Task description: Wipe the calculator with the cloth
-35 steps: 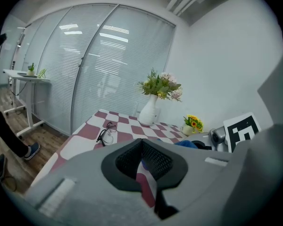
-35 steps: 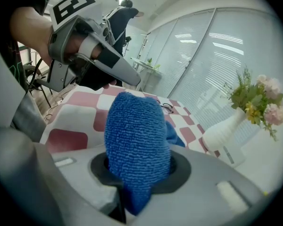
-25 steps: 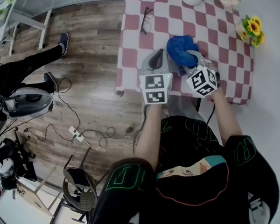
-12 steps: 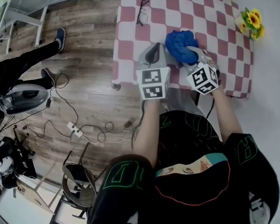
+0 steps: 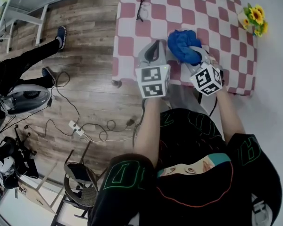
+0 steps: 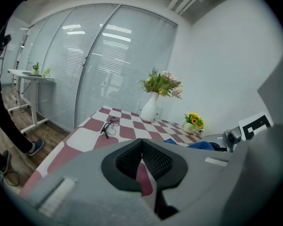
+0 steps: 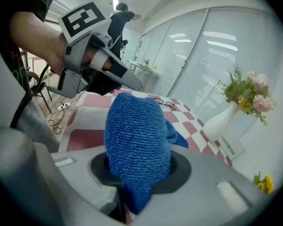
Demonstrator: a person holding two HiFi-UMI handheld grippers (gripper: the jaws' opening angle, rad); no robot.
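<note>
The blue cloth [image 5: 181, 44] is bunched up over the red-and-white checked table [image 5: 132, 41], near its front edge. My right gripper [image 5: 192, 55] is shut on the cloth, which fills the space between its jaws in the right gripper view [image 7: 134, 135]. My left gripper [image 5: 156, 45] hovers just left of the cloth with its jaws shut on nothing [image 6: 142, 142]. It also shows in the right gripper view [image 7: 132, 84], held by a hand. I cannot make out the calculator in any view; the cloth and grippers may hide it.
Glasses [image 5: 142, 7] lie at the table's far left. A white vase [image 6: 149, 109] of flowers and a small sunflower pot [image 5: 253, 19] stand at the far side. On the wooden floor to the left are cables, a power strip [image 5: 74, 127] and a person's legs [image 5: 28, 60].
The head view has shifted a little. Both grippers stay almost where they were over the table's front edge, the right one still holding the cloth.
</note>
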